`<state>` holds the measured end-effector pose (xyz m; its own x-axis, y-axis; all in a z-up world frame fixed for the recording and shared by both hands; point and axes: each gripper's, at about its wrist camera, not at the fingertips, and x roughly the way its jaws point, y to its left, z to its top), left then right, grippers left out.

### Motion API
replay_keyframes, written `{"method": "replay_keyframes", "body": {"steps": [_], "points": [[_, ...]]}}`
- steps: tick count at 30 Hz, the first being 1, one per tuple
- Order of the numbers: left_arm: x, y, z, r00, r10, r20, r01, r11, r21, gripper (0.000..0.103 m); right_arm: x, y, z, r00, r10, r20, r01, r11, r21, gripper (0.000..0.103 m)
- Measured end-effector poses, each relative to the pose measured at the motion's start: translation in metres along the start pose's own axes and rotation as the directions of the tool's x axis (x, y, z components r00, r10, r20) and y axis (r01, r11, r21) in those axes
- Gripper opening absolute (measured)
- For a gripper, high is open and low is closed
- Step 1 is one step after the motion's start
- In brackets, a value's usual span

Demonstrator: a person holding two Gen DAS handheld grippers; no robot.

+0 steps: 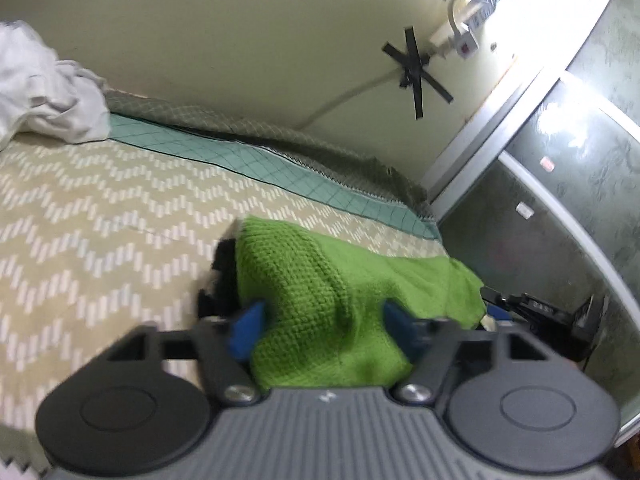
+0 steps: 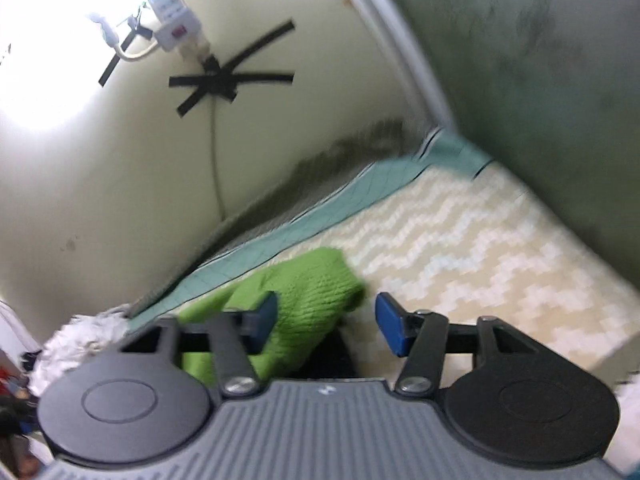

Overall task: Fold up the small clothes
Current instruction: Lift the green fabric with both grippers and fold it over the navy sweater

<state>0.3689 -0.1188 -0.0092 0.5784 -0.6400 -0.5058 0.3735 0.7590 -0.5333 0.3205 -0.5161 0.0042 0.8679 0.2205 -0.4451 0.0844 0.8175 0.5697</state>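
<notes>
A green knitted garment (image 1: pixel 320 292) lies on the zigzag-patterned bed cover (image 1: pixel 100 216), with a dark cloth (image 1: pixel 224 280) showing under its left edge. My left gripper (image 1: pixel 324 324) is open, its blue pads on either side of the green knit bulging up between them. In the right wrist view the green garment (image 2: pixel 308 296) lies between and left of the pads. My right gripper (image 2: pixel 326 324) is open above its edge, with a dark cloth (image 2: pixel 332 356) below it.
A crumpled white cloth (image 1: pixel 44 88) lies at the far left of the bed. A teal quilt strip (image 1: pixel 248 156) runs along the wall. A green patterned cabinet (image 1: pixel 560 208) stands at the right. Black tape and a power strip (image 2: pixel 176 20) are on the wall.
</notes>
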Motion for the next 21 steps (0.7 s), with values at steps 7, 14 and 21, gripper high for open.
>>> {"method": "replay_keyframes", "body": {"steps": [7,14,21], "points": [[-0.01,0.014,0.03,0.999,0.034,0.016,-0.033,0.999,-0.027,0.02,-0.072,0.044,-0.009,0.987,0.1,0.126,-0.089,0.992,-0.088,0.004],[0.009,0.018,0.015,0.995,0.089,-0.054,-0.09,0.996,-0.01,0.024,-0.063,0.026,-0.059,0.994,-0.109,0.026,0.111,0.986,-0.123,0.023],[-0.038,-0.001,0.008,0.996,0.071,0.057,-0.075,0.995,0.062,0.035,-0.094,0.033,-0.035,0.976,-0.107,0.189,0.132,0.983,-0.125,0.052]]}}
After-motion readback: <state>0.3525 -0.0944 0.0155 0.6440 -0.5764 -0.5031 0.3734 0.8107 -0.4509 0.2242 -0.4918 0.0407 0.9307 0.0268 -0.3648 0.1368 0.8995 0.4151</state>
